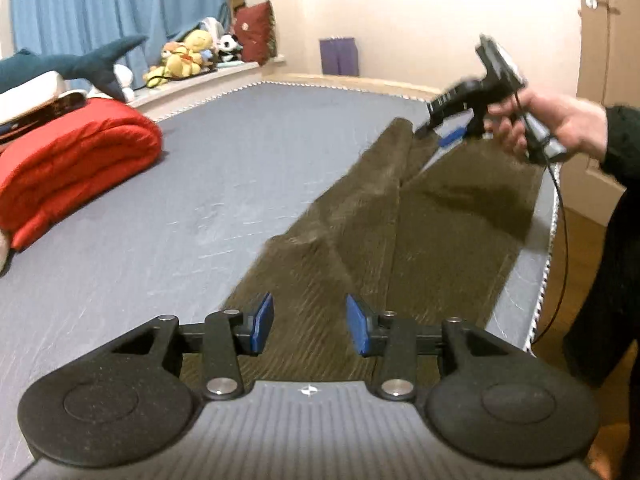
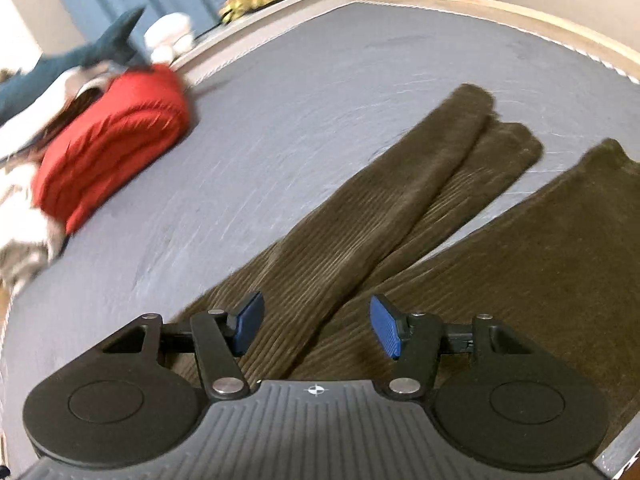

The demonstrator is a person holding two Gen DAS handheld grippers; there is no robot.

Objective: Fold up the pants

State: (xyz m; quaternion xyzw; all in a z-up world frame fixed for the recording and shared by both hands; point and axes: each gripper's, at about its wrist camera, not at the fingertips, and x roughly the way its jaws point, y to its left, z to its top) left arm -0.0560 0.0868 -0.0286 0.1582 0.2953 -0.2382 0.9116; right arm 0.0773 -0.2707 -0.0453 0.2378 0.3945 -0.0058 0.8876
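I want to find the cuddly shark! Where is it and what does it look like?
Look at the big grey bed, then its far side under the blue curtain. Above the folded red blanket lies the plush shark. It is dark teal with a pointed tail fin, unlike the yellow and panda toys further along the ledge.

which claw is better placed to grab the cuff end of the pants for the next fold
Probably the right claw: it hovers open by the far leg ends of the brown corduroy pants. The left claw is open over the near end.
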